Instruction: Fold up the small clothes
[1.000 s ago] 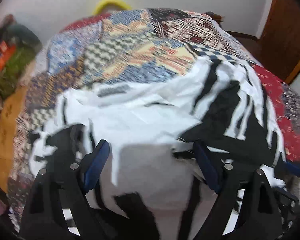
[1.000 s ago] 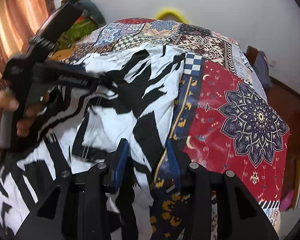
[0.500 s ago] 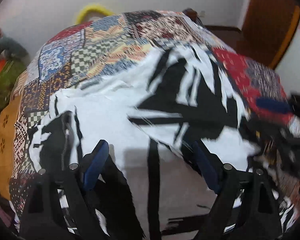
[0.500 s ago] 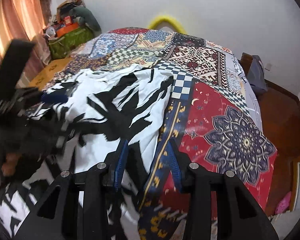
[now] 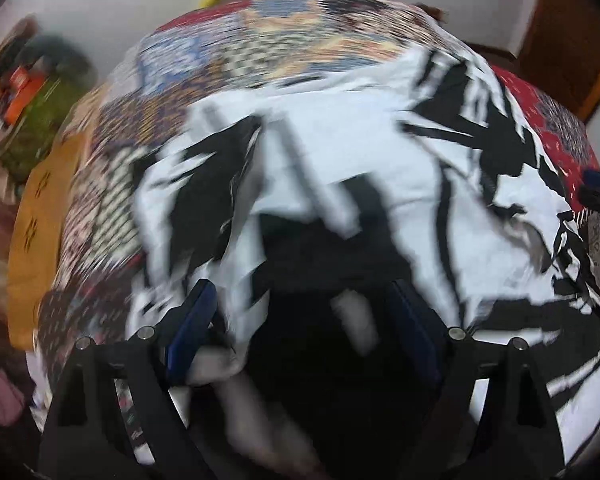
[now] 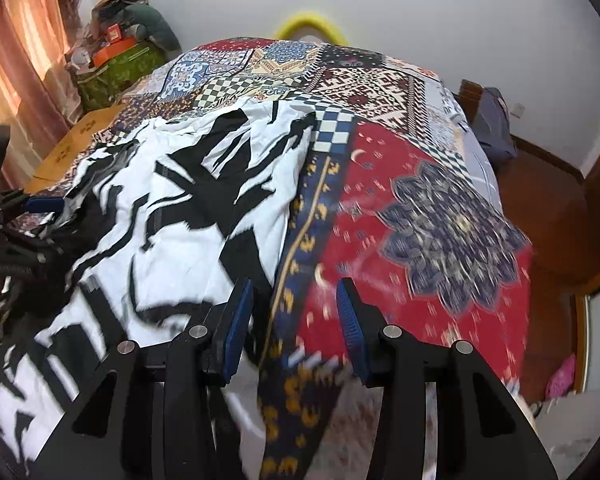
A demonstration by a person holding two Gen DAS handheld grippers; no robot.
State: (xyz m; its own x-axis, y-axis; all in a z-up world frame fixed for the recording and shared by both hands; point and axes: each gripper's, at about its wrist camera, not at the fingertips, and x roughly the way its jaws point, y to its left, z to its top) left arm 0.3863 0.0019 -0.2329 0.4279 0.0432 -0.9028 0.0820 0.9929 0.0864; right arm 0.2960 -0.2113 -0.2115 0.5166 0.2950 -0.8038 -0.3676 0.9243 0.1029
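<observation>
1. lying spread on the patchwork bedspread [image 6: 440, 216], the black-and-white garment [image 6: 188, 216] covers its left side.
2. left gripper [image 5: 300, 320] fingers stand wide, released above the cloth.
3. right gripper [image 6: 296, 320] fingers are opening, gripping nothing.

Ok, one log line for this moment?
stage: garment lying on bedspread | left gripper: jaws wide over garment | right gripper: jaws opening, nothing pinched

The black-and-white patterned cloth garment [image 6: 188, 216] looked soft, matt and creased; the patchwork printed cotton bedspread [image 6: 420, 216] beneath was matt. The right tongs [image 6: 296, 320] were matt black plastic with ribbed blue pads.
</observation>
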